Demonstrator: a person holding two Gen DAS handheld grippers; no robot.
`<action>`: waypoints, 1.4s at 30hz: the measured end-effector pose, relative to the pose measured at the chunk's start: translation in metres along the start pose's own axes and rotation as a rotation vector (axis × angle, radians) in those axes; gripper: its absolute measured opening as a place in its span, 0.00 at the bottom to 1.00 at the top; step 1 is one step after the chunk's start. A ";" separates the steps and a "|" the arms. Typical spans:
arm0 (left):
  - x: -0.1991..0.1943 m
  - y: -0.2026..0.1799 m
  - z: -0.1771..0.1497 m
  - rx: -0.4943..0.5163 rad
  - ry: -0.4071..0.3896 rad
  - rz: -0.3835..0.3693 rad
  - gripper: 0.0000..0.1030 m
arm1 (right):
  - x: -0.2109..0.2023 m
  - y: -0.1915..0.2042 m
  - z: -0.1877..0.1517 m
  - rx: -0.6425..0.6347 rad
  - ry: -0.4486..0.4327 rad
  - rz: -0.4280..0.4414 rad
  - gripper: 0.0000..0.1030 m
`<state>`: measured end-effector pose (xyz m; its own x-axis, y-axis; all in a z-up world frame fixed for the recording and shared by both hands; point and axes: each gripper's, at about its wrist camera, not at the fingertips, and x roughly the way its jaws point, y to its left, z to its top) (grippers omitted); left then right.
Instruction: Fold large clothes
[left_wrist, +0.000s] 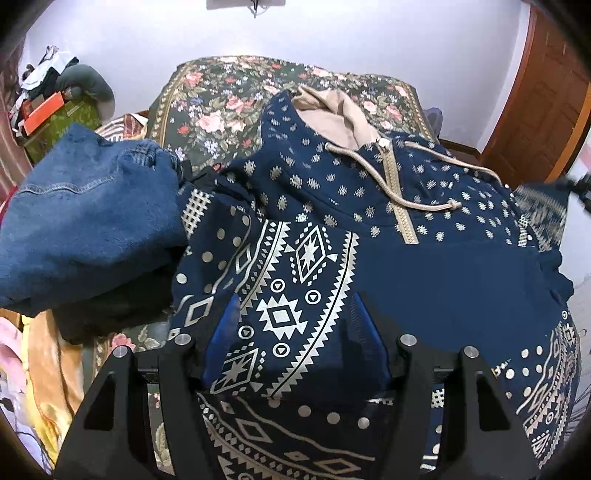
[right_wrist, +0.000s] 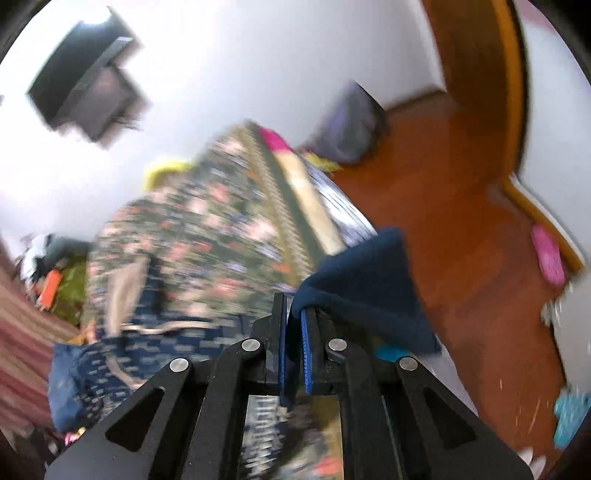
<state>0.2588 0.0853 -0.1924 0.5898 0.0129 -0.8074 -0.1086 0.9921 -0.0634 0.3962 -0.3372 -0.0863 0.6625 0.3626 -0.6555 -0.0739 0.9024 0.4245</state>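
Note:
A navy hoodie (left_wrist: 424, 273) with a beige geometric print, beige hood lining and drawstrings lies spread on the floral bedspread (left_wrist: 221, 99). My left gripper (left_wrist: 297, 310) is over its lower front. A raised fold of the printed cloth fills the gap between the blue pads (left_wrist: 227, 325), which press on it from both sides. The right wrist view is blurred. In it my right gripper (right_wrist: 293, 306) is shut on a plain navy piece of the hoodie (right_wrist: 362, 291), which drapes off to the right of the fingers, lifted above the bed.
Folded blue jeans (left_wrist: 92, 221) sit on the bed left of the hoodie. A cluttered pile (left_wrist: 55, 107) stands at the far left. A wooden door (left_wrist: 546, 92) and wooden floor (right_wrist: 461, 221) lie to the right, with a pink slipper (right_wrist: 548, 258) on the floor.

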 end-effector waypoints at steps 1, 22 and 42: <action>-0.003 0.000 0.000 0.004 -0.007 0.001 0.60 | -0.006 0.013 0.003 -0.030 -0.015 0.014 0.06; -0.034 -0.004 -0.034 0.081 -0.024 0.007 0.60 | 0.042 0.150 -0.139 -0.402 0.360 0.165 0.07; -0.029 -0.035 -0.027 0.140 -0.039 0.008 0.60 | -0.012 0.076 -0.076 -0.159 0.159 0.099 0.62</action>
<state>0.2236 0.0463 -0.1827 0.6203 0.0234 -0.7840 -0.0025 0.9996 0.0278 0.3263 -0.2556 -0.0935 0.5210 0.4720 -0.7112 -0.2572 0.8813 0.3965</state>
